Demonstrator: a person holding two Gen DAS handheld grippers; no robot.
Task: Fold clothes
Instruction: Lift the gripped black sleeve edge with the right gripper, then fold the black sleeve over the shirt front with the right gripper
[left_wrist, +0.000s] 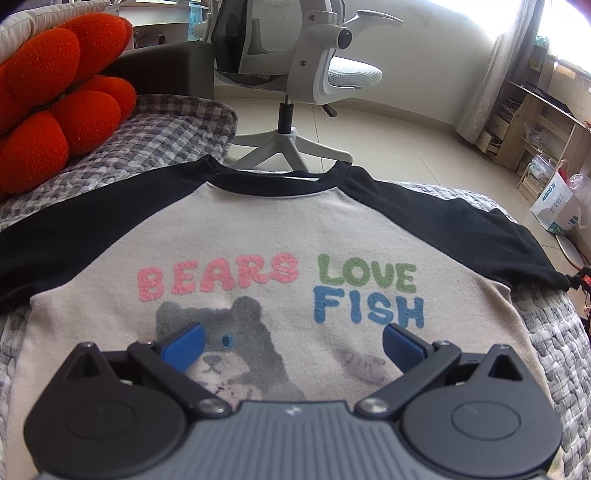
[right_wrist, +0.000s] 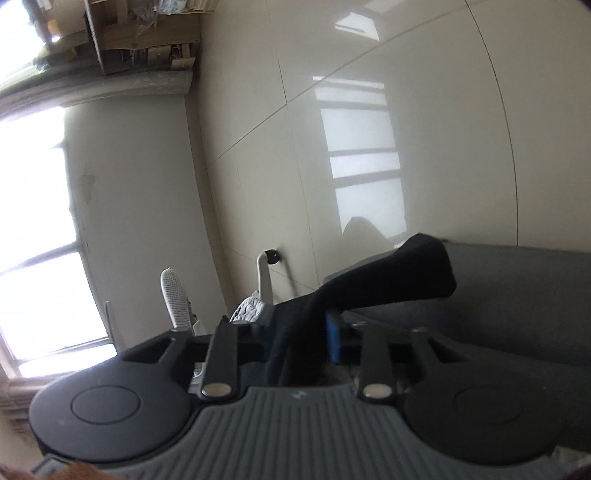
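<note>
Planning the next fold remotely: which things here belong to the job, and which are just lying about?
Job:
- raglan shirt, flat on quilted cover
- black sleeve, clamped in right gripper
- left gripper, open above shirt

Lying about:
- red pillow
- office chair
- wooden shelves
- paper bag

Left hand-held gripper (left_wrist: 293, 345) gapes over the shirt (left_wrist: 280, 236) — spread flat.

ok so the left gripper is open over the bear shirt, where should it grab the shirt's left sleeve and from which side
Probably the cuff end of the black left sleeve of the shirt. It lies flat, stretched out toward the red cushion, so bring the left gripper in from beyond the cuff, low along the checked blanket, one jaw sliding under the edge. The cuff itself is out of view.
</note>
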